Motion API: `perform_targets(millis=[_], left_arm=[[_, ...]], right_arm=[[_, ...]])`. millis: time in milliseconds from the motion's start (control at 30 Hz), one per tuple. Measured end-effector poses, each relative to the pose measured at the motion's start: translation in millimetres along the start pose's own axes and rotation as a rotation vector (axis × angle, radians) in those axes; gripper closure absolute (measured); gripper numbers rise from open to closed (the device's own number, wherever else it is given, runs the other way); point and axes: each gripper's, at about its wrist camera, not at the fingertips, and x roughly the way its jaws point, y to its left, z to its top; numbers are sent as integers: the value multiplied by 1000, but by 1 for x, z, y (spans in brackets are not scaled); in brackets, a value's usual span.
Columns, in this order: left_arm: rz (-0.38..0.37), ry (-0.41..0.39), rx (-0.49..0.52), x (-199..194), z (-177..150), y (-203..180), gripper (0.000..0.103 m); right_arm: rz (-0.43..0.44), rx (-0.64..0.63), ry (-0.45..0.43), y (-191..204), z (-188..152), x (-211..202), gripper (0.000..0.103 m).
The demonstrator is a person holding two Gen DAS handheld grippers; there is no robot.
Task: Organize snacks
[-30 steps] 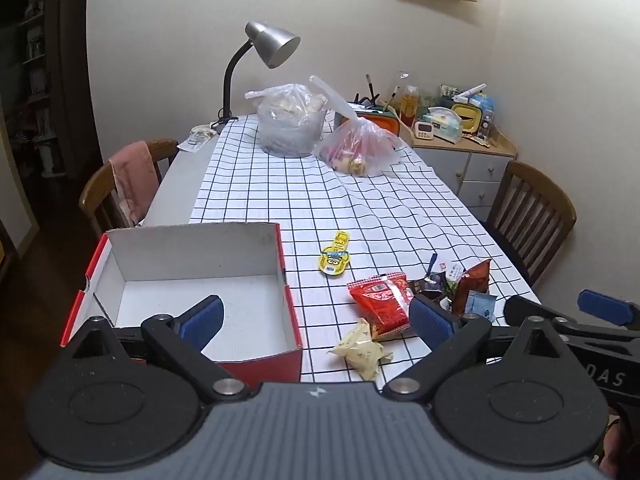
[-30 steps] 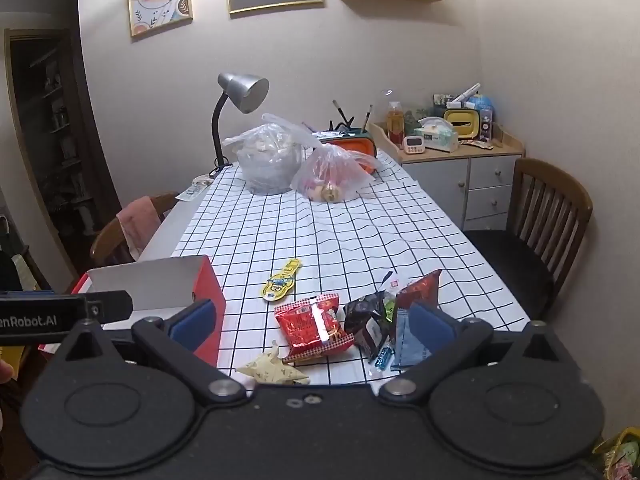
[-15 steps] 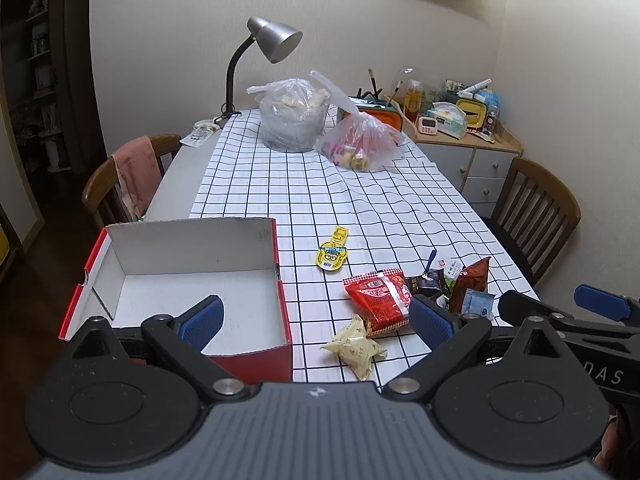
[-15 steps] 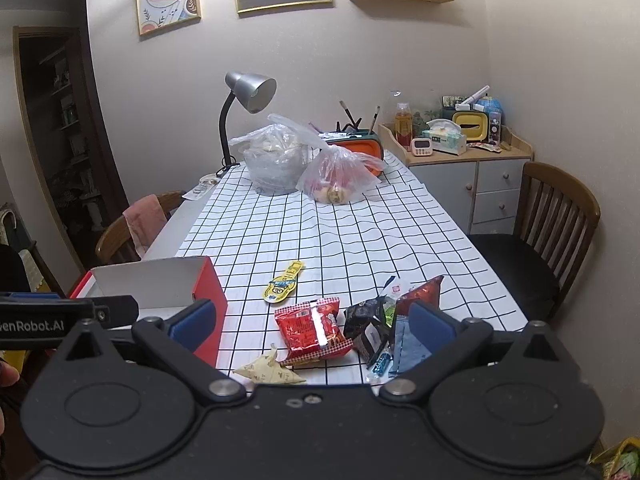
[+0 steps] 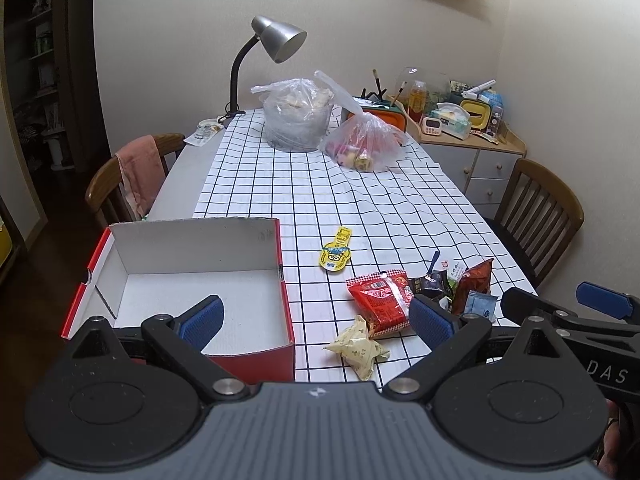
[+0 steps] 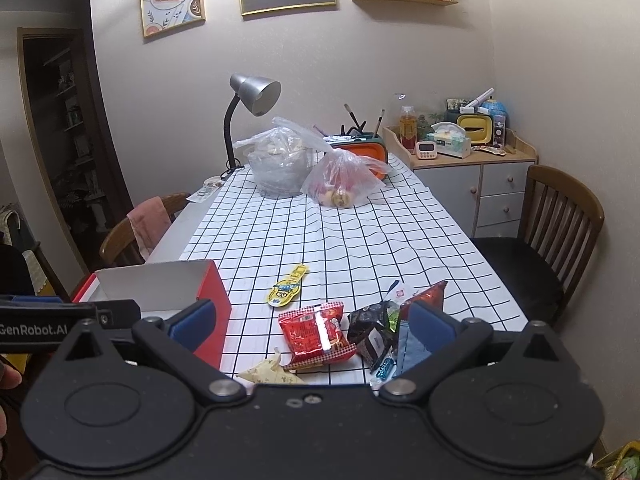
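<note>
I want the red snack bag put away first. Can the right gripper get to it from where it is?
Probably yes. The right gripper is open and holds nothing, and the red snack bag lies flat on the tablecloth just ahead between its fingers, with nothing on top. The dark packet crowds its right side.

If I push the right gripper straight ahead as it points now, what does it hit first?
Probably the red snack packet, which lies nearest between the open fingers of the right gripper, on the checked tablecloth. Depth is unclear; it might pass above it.

Table [image 5: 180, 184], grid cloth [image 5: 360, 208]: red box [image 5: 192, 280], snack packets [image 5: 380, 300], two plastic bags [image 5: 298, 120], lamp [image 5: 276, 40].
</note>
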Motion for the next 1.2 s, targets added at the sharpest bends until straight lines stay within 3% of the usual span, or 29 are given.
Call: perform_targets(millis=[1200], left_arm=[[-18,28,24,5,-3,0,3]], right_arm=[[-40,16,27,3,-2,2,0]])
